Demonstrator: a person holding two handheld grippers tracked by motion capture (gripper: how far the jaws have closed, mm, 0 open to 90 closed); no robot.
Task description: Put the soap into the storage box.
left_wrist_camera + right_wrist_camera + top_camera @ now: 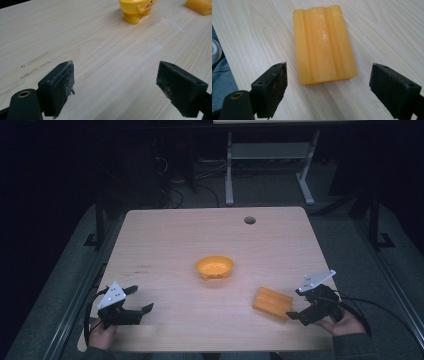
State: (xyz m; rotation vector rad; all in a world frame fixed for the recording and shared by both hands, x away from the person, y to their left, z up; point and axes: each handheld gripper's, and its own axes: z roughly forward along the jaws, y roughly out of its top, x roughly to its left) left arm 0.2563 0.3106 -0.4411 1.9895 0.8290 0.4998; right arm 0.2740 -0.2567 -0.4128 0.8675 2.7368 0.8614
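Note:
A yellow-orange bowl-shaped dish [214,267] stands at the middle of the wooden table [175,235]; in the left gripper view the dish [137,10] has small feet and a pink cheek mark. An orange ribbed block [272,302] lies flat at the front right. My right gripper [296,303] is open just right of the block, and in the right gripper view the block [323,42] lies a little ahead of the open gripper [328,85]. My left gripper [141,299] is open near the front left edge, above bare wood [115,85], with nothing between its fingers.
A round cable hole [249,220] sits near the table's far edge. Dark scuff marks [142,266] lie left of the dish. Another desk's white legs [229,170] stand on the floor behind. Blue cloth [222,75] shows past the table's near edge.

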